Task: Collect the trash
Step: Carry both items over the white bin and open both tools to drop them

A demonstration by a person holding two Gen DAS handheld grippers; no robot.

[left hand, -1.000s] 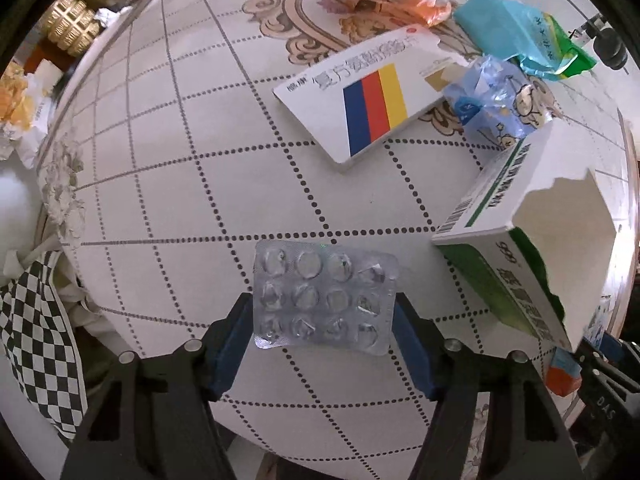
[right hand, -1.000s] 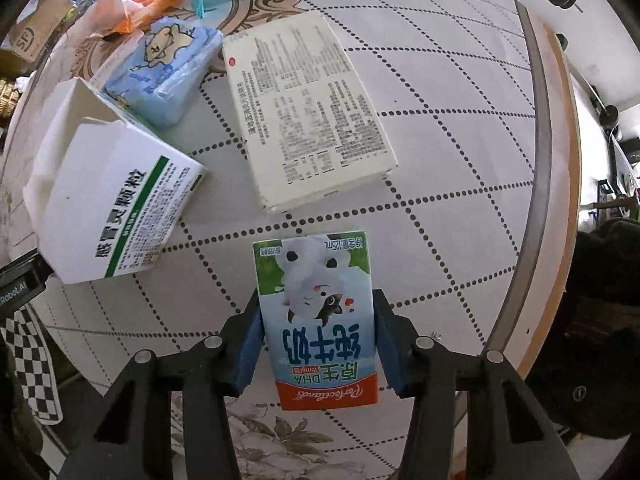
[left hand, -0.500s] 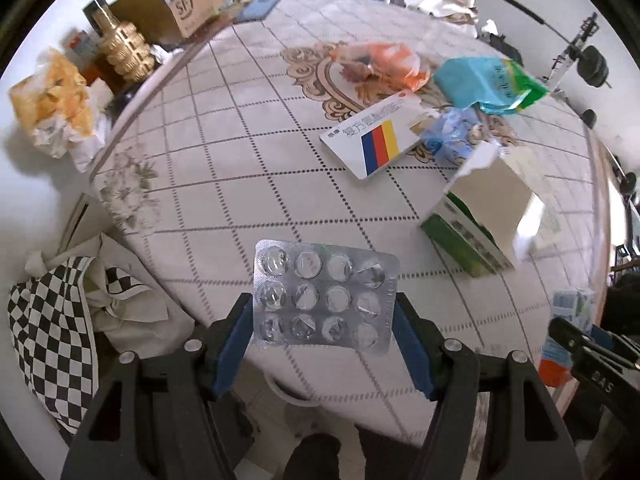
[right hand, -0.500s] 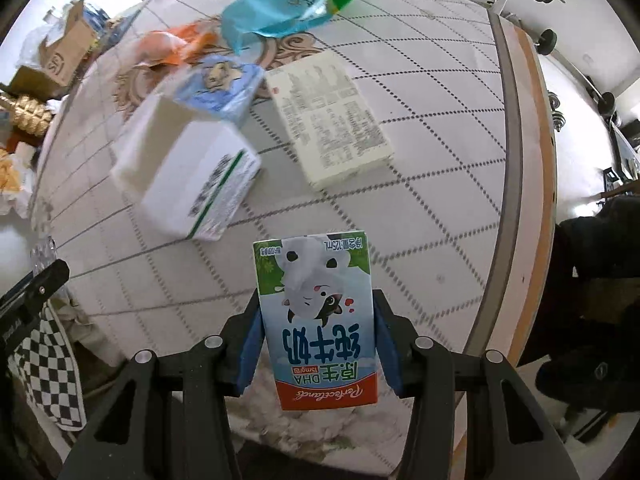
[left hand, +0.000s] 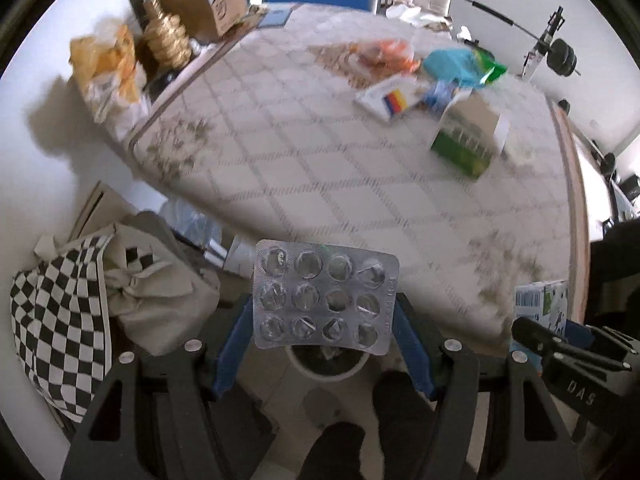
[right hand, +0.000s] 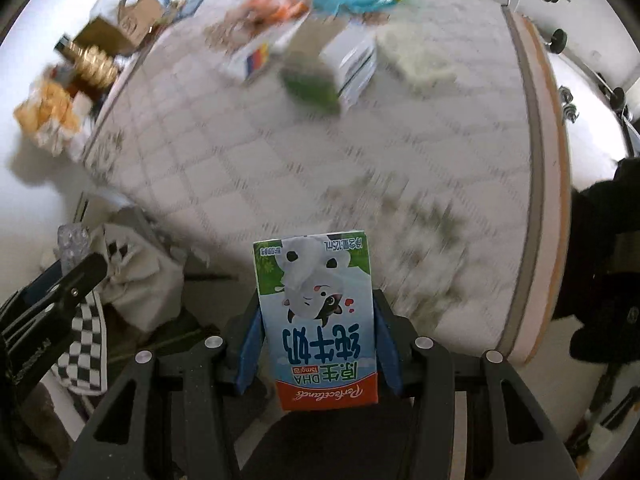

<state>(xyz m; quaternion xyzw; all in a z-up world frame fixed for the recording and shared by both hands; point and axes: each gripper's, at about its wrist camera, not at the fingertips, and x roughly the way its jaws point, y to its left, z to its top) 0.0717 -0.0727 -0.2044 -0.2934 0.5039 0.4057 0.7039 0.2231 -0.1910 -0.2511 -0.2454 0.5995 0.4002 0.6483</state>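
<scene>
The left gripper (left hand: pixel 325 338) pinches an emptied blister pack (left hand: pixel 325 294) by its two short edges, the blue pads (left hand: pixel 237 340) partly spread and pressed flat against it. Straight below those fingers, past the table's near edge, stands a round white bin (left hand: pixel 328 364) on bare floor, and nothing lies between pack and bin. To the left of the fingers slumps a checkered bag (left hand: pixel 52 312), close but not touching.

The right gripper (right hand: pixel 316 344) is closed narrower on a small milk carton (right hand: pixel 318 320), held upside down by its sides, pads tight on both faces. Ahead of both sets of fingers the patterned table (left hand: pixel 320 160) stretches away, its front half open; the remaining litter sits far off, a green-and-white box (left hand: pixel 468 136) among wrappers, blurred enough that I can only guess at the smaller pieces. A wooden rim (right hand: pixel 548 160) runs along the right of the fingers.
</scene>
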